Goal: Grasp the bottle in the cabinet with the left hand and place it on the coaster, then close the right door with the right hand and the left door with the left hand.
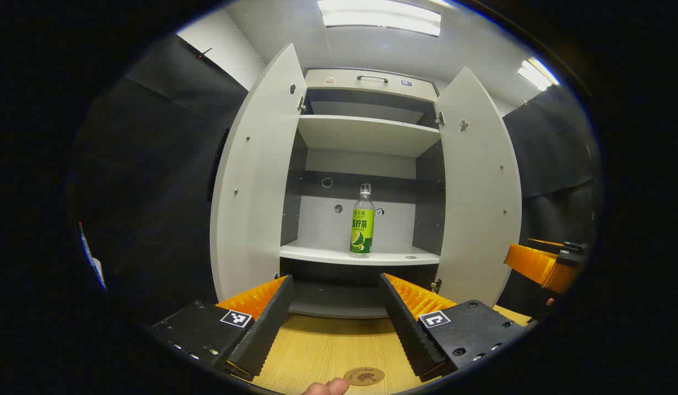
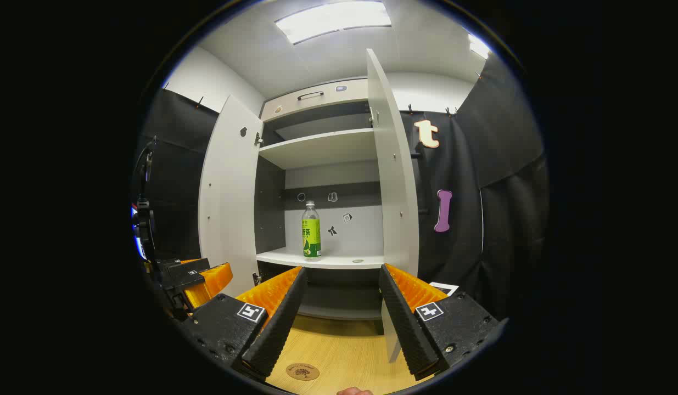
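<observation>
The bottle [image 1: 362, 222] stands upright on the cabinet's middle shelf [image 1: 317, 253], near the front edge and roughly centred between the two open doors. It is clear plastic with a green label wrap and a small cap; how full it is I cannot tell. It probably weighs little, the wall should give somewhat under pressure, and the smooth label may be slippery. The best hold is likely across the labelled body at mid height, where the sides are straight, not at the narrow neck.

The left hand-held gripper [image 1: 335, 318] is open and empty, well short of the shelf, its jaws spread wider than the bottle. The right hand-held gripper [image 2: 341, 321] is also open and empty. The coaster [image 1: 364, 376] lies on the tabletop [image 1: 328, 345] just below the left gripper.
</observation>
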A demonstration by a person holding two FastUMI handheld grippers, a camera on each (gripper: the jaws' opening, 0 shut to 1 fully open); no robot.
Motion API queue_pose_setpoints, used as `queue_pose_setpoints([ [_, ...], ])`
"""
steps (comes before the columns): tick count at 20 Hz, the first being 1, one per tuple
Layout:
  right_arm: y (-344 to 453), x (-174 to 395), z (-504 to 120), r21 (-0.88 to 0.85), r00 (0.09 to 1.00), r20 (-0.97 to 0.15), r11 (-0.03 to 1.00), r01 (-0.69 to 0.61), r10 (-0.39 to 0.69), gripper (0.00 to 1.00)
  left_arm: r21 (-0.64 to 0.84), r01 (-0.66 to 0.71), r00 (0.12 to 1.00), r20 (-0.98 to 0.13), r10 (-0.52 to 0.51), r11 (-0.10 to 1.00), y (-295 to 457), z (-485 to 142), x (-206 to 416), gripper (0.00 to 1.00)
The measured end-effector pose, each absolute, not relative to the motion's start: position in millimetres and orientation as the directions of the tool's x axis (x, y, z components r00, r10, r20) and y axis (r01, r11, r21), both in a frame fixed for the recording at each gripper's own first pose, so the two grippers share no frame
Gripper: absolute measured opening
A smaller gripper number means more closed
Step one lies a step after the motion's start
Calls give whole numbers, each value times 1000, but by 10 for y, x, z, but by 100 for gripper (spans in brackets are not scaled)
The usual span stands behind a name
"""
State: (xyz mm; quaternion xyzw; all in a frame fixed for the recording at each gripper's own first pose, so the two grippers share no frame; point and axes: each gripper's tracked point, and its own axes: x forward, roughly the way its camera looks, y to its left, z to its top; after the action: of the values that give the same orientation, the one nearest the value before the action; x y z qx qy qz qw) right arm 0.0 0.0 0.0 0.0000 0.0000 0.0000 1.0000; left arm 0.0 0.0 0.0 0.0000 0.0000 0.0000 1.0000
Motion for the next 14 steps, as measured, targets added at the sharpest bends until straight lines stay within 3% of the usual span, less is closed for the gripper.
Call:
queue_pose_setpoints([
  [9,-23,-59,10,-12,1000,-5,1000,5,-5,82,11,-9,1000,8,9,1000,7,18,-6,94],
  [10,-15,-57,-2,-13,1000,-6,1000,2,-2,82,12,-8,1000,6,8,1000,3,13,-4,89],
  [11,-10,-55,-6,-13,1000,-8,1000,1,-1,82,12,-8,1000,4,8,1000,5,5,-6,94],
  [14,-2,-58,-13,-7,1000,-11,1000,-1,1,82,12,-5,1000,-8,5,1000,6,-11,5,94],
])
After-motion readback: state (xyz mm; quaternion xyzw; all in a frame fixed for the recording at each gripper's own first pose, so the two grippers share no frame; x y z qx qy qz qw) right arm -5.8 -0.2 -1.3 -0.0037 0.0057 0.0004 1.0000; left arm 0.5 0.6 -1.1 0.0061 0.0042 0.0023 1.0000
